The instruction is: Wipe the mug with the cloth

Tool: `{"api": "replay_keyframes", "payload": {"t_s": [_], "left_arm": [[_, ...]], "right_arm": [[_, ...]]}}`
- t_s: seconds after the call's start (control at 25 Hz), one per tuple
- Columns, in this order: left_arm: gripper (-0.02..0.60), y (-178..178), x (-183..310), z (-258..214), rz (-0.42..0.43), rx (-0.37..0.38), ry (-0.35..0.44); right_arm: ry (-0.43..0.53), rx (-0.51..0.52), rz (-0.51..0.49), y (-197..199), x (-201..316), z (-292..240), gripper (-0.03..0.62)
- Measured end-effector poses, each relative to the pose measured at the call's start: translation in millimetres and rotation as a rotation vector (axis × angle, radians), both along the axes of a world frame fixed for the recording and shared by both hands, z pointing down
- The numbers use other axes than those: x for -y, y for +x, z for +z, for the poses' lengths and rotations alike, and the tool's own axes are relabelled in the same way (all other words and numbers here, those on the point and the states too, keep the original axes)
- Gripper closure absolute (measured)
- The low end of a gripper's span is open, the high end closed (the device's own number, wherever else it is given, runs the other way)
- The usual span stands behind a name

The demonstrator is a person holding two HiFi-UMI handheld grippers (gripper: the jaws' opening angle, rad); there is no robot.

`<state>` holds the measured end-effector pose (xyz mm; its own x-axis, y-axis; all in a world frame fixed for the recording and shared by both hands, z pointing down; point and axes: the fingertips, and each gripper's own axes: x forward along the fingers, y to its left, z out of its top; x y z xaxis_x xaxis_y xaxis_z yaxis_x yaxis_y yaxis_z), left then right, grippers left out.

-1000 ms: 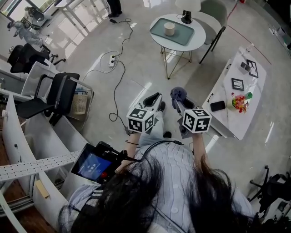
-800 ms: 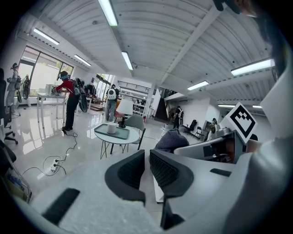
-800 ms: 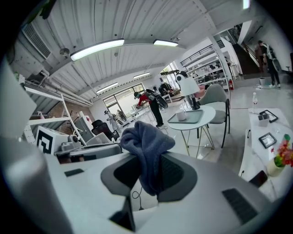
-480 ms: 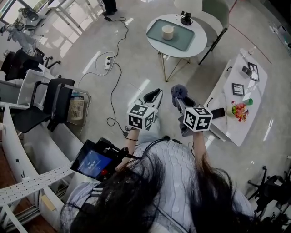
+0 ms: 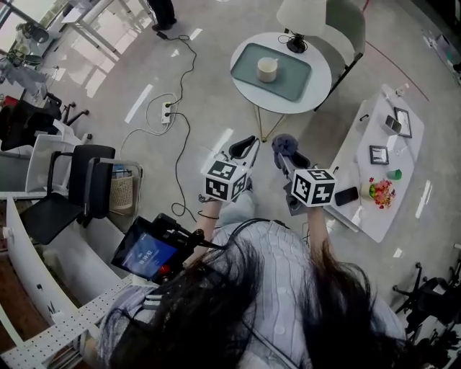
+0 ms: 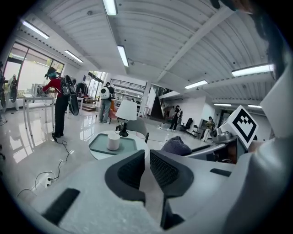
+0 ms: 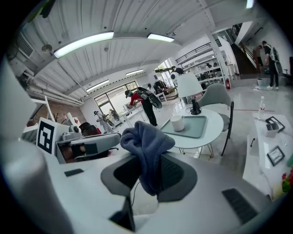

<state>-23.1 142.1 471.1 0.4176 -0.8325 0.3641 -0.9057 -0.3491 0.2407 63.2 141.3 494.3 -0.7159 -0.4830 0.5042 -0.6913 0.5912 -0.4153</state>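
Two grippers are held out side by side above a glossy pale floor point(image 5: 216, 86). The right gripper point(image 7: 149, 176) has its jaws clamped on one blue-grey cloth point(image 7: 146, 141), which bunches above the pads and hangs down between them. The left gripper point(image 6: 147, 164) holds nothing; its jaws stand nearly together, with only a thin slit between the pads. One white mug point(image 5: 267, 69) stands upright on one teal tray point(image 5: 294, 72), far ahead of both grippers and well apart from them. The tray lies on one round white table point(image 5: 317, 86) with thin gold legs. One lamp point(image 5: 299, 14) with a white shade stands at the table's far edge, and one grey-green chair point(image 5: 347, 29) is just beyond at the right. Right of the grippers runs one long white table point(image 5: 371, 194) carrying a phone point(image 5: 346, 195) and other small things. At the far left a power strip point(image 5: 167, 109) lies on the floor. The room is large and open, with strip lights point(image 6: 122, 55) overhead and several people point(image 6: 59, 98) standing far off.
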Motion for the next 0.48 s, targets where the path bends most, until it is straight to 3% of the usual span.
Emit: {"api": "replay_keyframes", "payload": {"t_s": [0.48], "left_arm": [[0.535,-73,78,3,0.033,-0.001,-0.007]], "right_arm": [[-0.007,-0.011,0.049,-64,80,4,0.496]]}}
